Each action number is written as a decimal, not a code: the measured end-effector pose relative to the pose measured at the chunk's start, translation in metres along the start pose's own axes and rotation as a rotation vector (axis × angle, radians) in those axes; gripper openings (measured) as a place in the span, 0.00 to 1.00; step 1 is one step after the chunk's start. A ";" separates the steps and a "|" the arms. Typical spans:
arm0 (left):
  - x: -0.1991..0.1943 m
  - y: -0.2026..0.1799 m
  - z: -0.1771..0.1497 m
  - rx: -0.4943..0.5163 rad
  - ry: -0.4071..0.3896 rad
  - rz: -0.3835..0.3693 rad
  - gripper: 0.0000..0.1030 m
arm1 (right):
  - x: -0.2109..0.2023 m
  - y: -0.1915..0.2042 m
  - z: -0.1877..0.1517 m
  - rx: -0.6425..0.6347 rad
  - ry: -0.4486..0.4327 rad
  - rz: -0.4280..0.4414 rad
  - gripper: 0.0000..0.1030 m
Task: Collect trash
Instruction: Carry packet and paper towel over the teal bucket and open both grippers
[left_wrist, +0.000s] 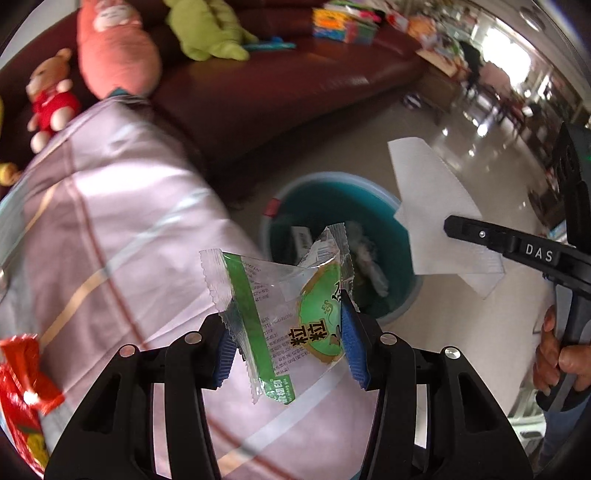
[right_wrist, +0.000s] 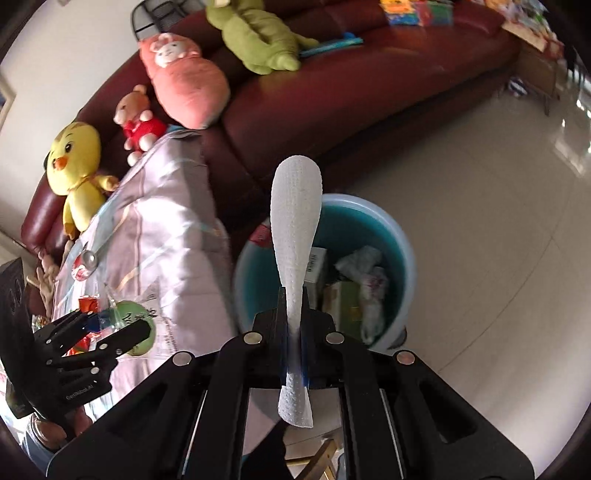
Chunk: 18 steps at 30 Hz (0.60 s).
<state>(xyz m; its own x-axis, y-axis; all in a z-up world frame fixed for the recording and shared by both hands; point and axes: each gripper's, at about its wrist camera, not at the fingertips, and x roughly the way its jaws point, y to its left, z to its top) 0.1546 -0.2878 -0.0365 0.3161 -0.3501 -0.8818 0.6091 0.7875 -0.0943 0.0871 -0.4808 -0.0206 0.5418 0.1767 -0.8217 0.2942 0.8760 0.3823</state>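
Left gripper (left_wrist: 284, 332) clamps snack wrapper (left_wrist: 280, 314), right gripper (right_wrist: 294, 354) pinches paper towel (right_wrist: 293, 221); centre both over blue bin (right_wrist: 399, 236) before releasing.

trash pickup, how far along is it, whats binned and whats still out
Done: the blue bin already holds crumpled paper and small boxes. In hand: the left gripper is shut on a clear green snack wrapper, and the right gripper is shut on a white paper towel, both near the bin, neither dropped. Left: a red wrapper lies on the pale blanket.
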 end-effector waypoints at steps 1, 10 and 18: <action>0.006 -0.004 0.003 0.007 0.009 -0.002 0.49 | 0.003 -0.006 0.000 0.013 0.008 0.000 0.05; 0.053 -0.021 0.026 0.036 0.078 -0.025 0.49 | 0.017 -0.031 0.010 0.044 0.045 -0.009 0.05; 0.076 -0.037 0.038 0.076 0.107 -0.010 0.66 | 0.024 -0.040 0.018 0.065 0.052 -0.009 0.06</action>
<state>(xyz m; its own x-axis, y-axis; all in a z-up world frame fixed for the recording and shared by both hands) 0.1839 -0.3632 -0.0827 0.2331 -0.2981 -0.9256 0.6664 0.7421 -0.0712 0.1022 -0.5198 -0.0486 0.4976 0.1939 -0.8455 0.3501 0.8469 0.4003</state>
